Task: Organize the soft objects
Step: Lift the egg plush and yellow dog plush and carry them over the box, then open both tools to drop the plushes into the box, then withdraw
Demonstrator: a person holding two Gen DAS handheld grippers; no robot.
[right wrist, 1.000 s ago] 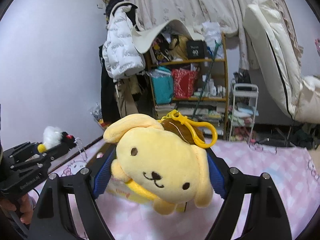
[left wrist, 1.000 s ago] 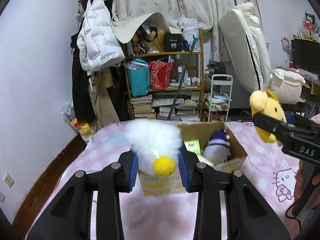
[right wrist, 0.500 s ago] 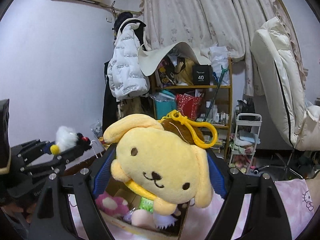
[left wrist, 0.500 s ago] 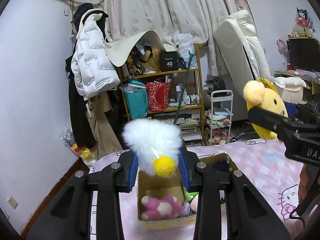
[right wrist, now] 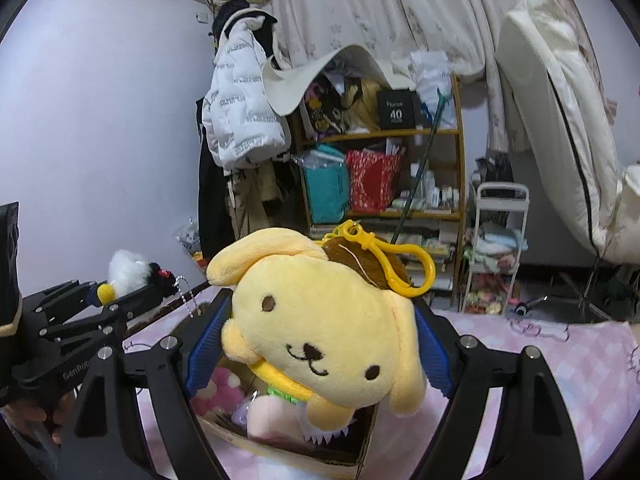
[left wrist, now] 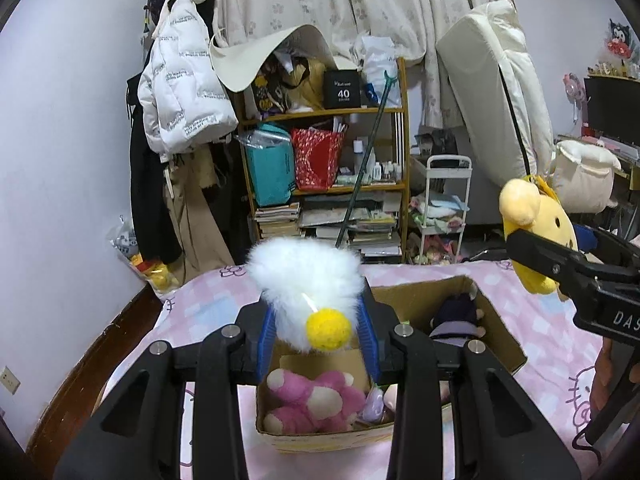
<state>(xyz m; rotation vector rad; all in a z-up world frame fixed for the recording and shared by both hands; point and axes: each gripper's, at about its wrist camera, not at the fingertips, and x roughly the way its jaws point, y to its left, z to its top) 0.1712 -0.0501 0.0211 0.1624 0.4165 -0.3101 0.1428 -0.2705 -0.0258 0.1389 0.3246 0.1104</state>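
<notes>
My left gripper [left wrist: 318, 334] is shut on a white fluffy toy [left wrist: 306, 278] with a yellow ball nose, held above the near end of an open cardboard box [left wrist: 498, 334] on the pink bed. Inside the box lie a pink plush [left wrist: 310, 398] and a dark purple plush [left wrist: 456, 314]. My right gripper [right wrist: 320, 354] is shut on a yellow dog plush [right wrist: 324, 338] with a yellow clip, also over the box [right wrist: 366, 438]. In the left wrist view the yellow dog plush [left wrist: 534, 236] hangs at the right. From the right wrist the white toy [right wrist: 124, 274] shows at the left.
A pink checked bedspread [left wrist: 548, 356] lies under the box. Behind stand a crowded wooden shelf [left wrist: 326, 184], a hanging white jacket [left wrist: 184, 88], a small white cart [left wrist: 444, 204] and a leaning cream mattress [left wrist: 496, 96]. A wooden bed edge [left wrist: 92, 364] runs at the left.
Both grippers moved forward over the bed with their toys still held. The box now lies right below them, its inside with the pink plush in view.
</notes>
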